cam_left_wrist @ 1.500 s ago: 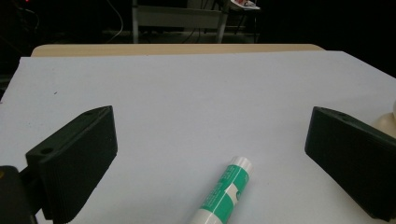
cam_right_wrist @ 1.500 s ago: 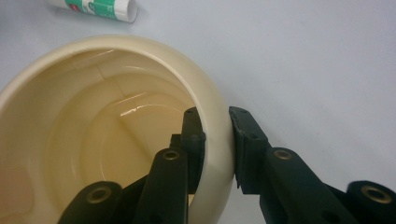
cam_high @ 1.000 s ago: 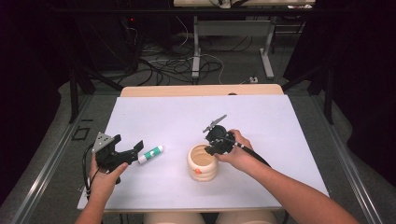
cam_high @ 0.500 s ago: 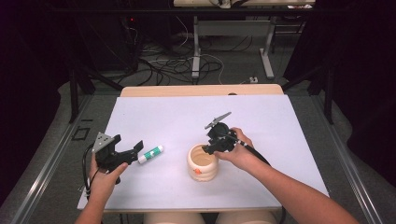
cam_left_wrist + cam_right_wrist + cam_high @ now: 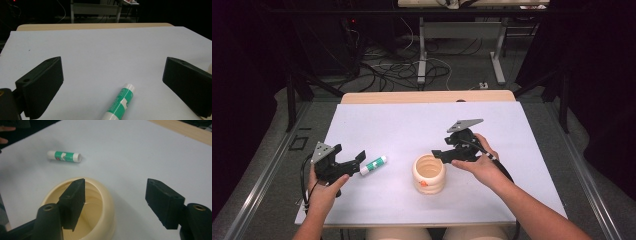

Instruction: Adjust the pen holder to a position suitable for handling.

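A cream ribbed pot (image 5: 429, 173) stands upright on the white table, its mouth open and pale inside (image 5: 85, 220). My right gripper (image 5: 438, 153) hovers just above and to the right of its rim; its jaws have just been opening and hold nothing, one jaw over the pot's mouth and one outside it (image 5: 117, 202). A green and white glue stick (image 5: 373, 165) lies on the table left of the pot. My left gripper (image 5: 357, 159) rests at the left, open, with the glue stick (image 5: 118, 103) lying between its jaws untouched.
The white table top (image 5: 402, 125) has a wooden strip along its far edge (image 5: 427, 96). Cables and metal table legs (image 5: 422, 55) lie on the floor beyond. Dark space surrounds the table on both sides.
My right gripper has let go of the pot's rim, its jaws spreading apart, and has risen up and to the right. The left gripper and the glue stick have stayed still.
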Available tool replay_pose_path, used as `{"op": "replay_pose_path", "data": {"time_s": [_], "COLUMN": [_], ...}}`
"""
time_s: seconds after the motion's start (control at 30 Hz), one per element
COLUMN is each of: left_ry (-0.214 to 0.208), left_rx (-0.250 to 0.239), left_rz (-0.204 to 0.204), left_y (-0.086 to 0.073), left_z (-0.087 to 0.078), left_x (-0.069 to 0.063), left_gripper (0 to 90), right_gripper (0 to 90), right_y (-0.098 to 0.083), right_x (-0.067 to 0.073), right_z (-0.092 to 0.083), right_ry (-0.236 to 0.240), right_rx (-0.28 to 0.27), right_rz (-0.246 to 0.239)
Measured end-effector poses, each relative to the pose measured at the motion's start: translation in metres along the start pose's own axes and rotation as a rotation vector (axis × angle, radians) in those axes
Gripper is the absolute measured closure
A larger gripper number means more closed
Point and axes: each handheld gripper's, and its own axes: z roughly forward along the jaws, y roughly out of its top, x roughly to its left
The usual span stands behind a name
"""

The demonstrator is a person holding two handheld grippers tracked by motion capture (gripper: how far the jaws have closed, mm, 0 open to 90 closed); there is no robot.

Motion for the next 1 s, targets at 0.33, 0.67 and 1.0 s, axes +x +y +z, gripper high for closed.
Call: {"op": "replay_pose_path", "data": {"time_s": [0.33,0.67,1.0], "left_ry": [-0.002,0.005,-0.028], "left_rx": [-0.001,0.067,0.164], "left_rz": [-0.003,0.034,0.096], "left_y": [0.001,0.007,0.020], "left_z": [0.000,0.004,0.021], "left_x": [0.000,0.000,-0.008], "left_gripper": [3.5,3.8,13.1], "right_gripper": [15.2,1.5,0.0], "right_y": [-0.017,-0.050,-0.073], "right_x": [-0.018,-0.045,-0.061], "right_z": [-0.036,-0.059,-0.074], "right_ry": [-0.063,-0.180,-0.232], "right_rx": [-0.150,-0.184,-0.202], "right_rz": [0.073,0.143,0.191]}}
